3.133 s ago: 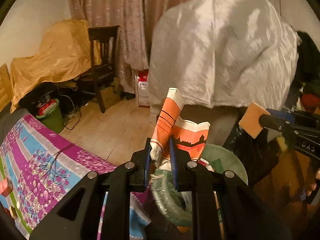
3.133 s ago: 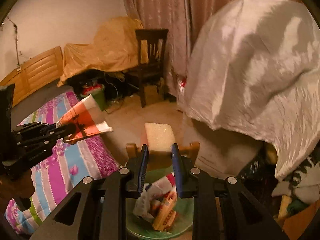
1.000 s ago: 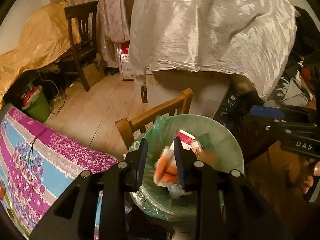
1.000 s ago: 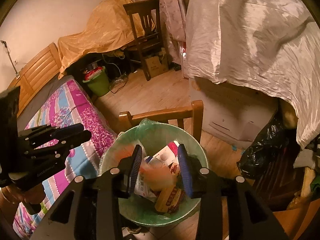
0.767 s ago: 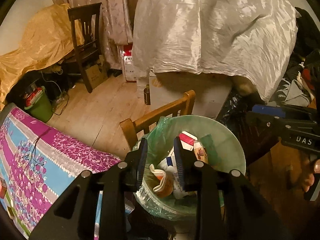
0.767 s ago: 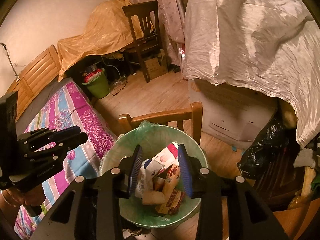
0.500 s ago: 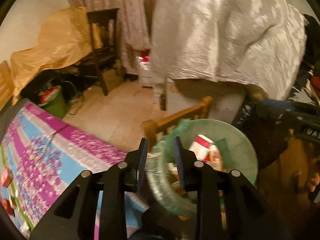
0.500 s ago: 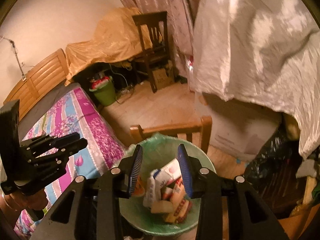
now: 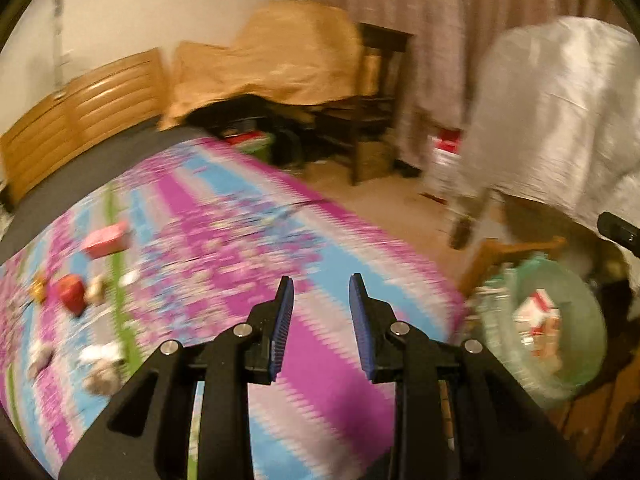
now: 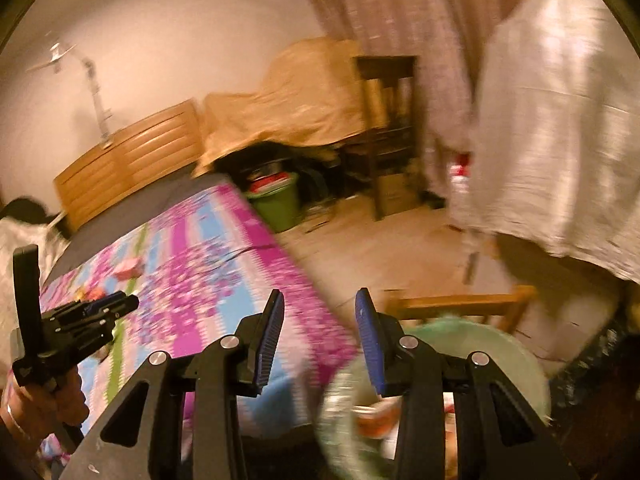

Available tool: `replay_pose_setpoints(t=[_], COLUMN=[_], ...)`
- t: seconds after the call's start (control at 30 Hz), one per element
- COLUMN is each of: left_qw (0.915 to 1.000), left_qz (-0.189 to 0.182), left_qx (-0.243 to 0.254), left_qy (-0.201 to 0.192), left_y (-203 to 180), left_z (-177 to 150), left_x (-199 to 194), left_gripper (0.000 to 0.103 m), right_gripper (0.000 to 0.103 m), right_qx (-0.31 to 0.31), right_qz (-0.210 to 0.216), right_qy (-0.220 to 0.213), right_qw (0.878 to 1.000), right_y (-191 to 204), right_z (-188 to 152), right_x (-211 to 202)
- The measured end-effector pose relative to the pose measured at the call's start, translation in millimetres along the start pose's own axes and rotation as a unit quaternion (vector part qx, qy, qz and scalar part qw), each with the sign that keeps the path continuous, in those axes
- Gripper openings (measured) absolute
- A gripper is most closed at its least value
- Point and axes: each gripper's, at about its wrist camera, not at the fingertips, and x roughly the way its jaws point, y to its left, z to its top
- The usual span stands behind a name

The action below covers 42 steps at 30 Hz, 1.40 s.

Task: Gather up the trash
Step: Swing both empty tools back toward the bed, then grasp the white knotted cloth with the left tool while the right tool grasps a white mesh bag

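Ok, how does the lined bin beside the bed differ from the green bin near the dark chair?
The lined bin is pale and translucent with its bag; the green bin is opaque, brighter green. The lined bin holds a red-and-white carton; the green bin is topped with something red, too blurred to name. Both hold things.

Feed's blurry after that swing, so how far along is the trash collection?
Done: cartons already lie in the green bin. In hand: nothing; the left gripper and right gripper are both open and empty. Left: a pink box, a red piece and pale scraps on the bedspread.
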Motion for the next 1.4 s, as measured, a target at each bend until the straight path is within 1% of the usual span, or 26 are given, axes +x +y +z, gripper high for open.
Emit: replay_pose_setpoints(t=[0.07,0.17,0.2,0.27,0.33,0.37,0.4,0.43,0.6,0.63,0.7,0.8,0.9,0.93,0.97,1.0,1.07,1.13,1.2,1.27,1.33,1.4], left_qw=[0.9993,0.9959,0.9933,0.9886,0.9807,0.9782,0.9738,0.9690,0.9443,0.9413,0.9376,0.9329,0.9323,0.9333,0.9353,0.9356,0.9387,0.9448,0.9477,0.9508,0.9540,0.9575], left_qz=[0.032,0.062,0.077,0.101,0.132,0.141,0.158,0.174,0.232,0.241,0.255,0.275,0.281,0.280,0.278,0.281,0.281,0.263,0.256,0.250,0.236,0.216], left_qx=[-0.020,-0.063,-0.082,-0.106,-0.136,-0.143,-0.154,-0.165,-0.219,-0.223,-0.222,-0.217,-0.213,-0.210,-0.202,-0.197,-0.182,-0.176,-0.171,-0.162,-0.161,-0.162], left_qy=[0.005,0.019,0.025,0.034,0.048,0.051,0.056,0.061,0.080,0.080,0.080,0.082,0.082,0.082,0.083,0.083,0.083,0.086,0.085,0.086,0.093,0.101], left_y=[34,84,105,135,172,183,199,216,295,308,328,356,377,380,387,390,396,403,409,414,421,428], left_z=[-12,-30,-39,-55,-76,-84,-94,-104,-140,-143,-147,-146,-144,-142,-140,-139,-136,-131,-126,-122,-121,-122], left_x=[-6,-13,-16,-21,-27,-29,-32,-36,-51,-54,-57,-56,-51,-48,-43,-40,-31,-19,-8,3,14,24], left_gripper=[0.028,0.028,0.028,0.028,0.028,0.028,0.028,0.028,0.028,0.028,0.028,0.028,0.028,0.032,0.041,0.044,0.045,0.049,0.052,0.056,0.057,0.057], right_gripper=[0.039,0.039,0.039,0.039,0.039,0.039,0.039,0.039,0.039,0.039,0.039,0.039,0.039,0.039,0.039,0.039,0.039,0.039,0.042,0.042,0.042,0.042], right_qx=[-0.030,-0.071,-0.087,-0.116,-0.138,-0.148,-0.153,-0.161,-0.200,-0.204,-0.217,-0.236,-0.247,-0.248,-0.250,-0.251,-0.251,-0.253,-0.268,-0.284,-0.294,-0.310], right_qz=[0.027,0.067,0.086,0.113,0.136,0.158,0.170,0.190,0.251,0.259,0.280,0.292,0.304,0.308,0.312,0.314,0.323,0.332,0.336,0.332,0.336,0.342], right_qy=[0.010,0.027,0.035,0.049,0.060,0.070,0.077,0.090,0.140,0.147,0.168,0.190,0.205,0.208,0.212,0.214,0.222,0.235,0.252,0.265,0.279,0.295], right_qw=[0.999,0.995,0.992,0.986,0.979,0.974,0.971,0.964,0.937,0.933,0.920,0.907,0.897,0.895,0.892,0.890,0.885,0.878,0.867,0.859,0.850,0.837], right_y=[33,86,107,143,175,195,208,227,305,313,341,371,394,399,407,412,427,442,461,479,493,507], right_z=[3,3,3,0,-5,-7,-11,-15,-35,-38,-47,-60,-69,-70,-70,-69,-65,-63,-65,-69,-74,-81], right_x=[16,40,49,64,76,86,90,100,141,147,165,188,207,213,221,227,246,266,289,310,324,339])
